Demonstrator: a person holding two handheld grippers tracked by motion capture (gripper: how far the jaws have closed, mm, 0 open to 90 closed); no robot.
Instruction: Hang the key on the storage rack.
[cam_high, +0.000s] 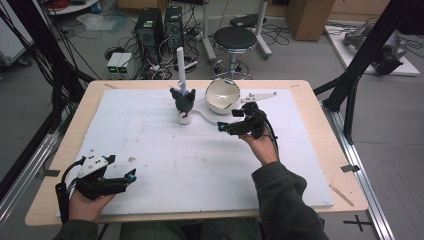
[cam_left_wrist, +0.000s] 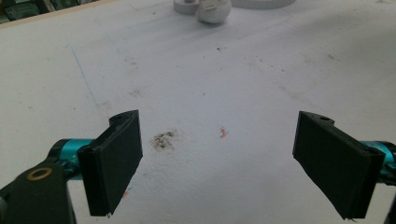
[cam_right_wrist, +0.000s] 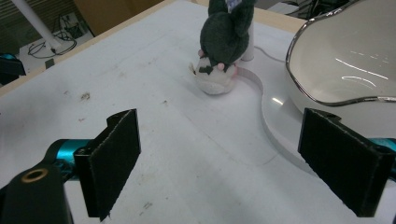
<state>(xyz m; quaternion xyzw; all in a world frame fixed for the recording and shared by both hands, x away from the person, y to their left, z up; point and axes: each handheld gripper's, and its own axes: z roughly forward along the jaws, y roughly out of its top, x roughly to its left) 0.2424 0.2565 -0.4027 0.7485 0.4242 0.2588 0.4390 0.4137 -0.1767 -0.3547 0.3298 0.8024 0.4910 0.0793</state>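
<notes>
We see the right gripper (cam_high: 231, 120) with jaws spread wide and holding nothing, near the far middle of the white foam board (cam_high: 150, 145). One small dark grey plush toy with a white base (cam_right_wrist: 223, 44) stands ahead of its fingers (cam_right_wrist: 112, 158), well apart and untouched. One glossy white bowl with a dark rim (cam_right_wrist: 345, 60) sits just right of the toy. At the near left corner, the left gripper (cam_high: 131, 175) also rests spread and empty above the stained board.

Both hand-held grippers (cam_high: 131, 176) (cam_high: 229, 120) wide apart-jawed
</notes>
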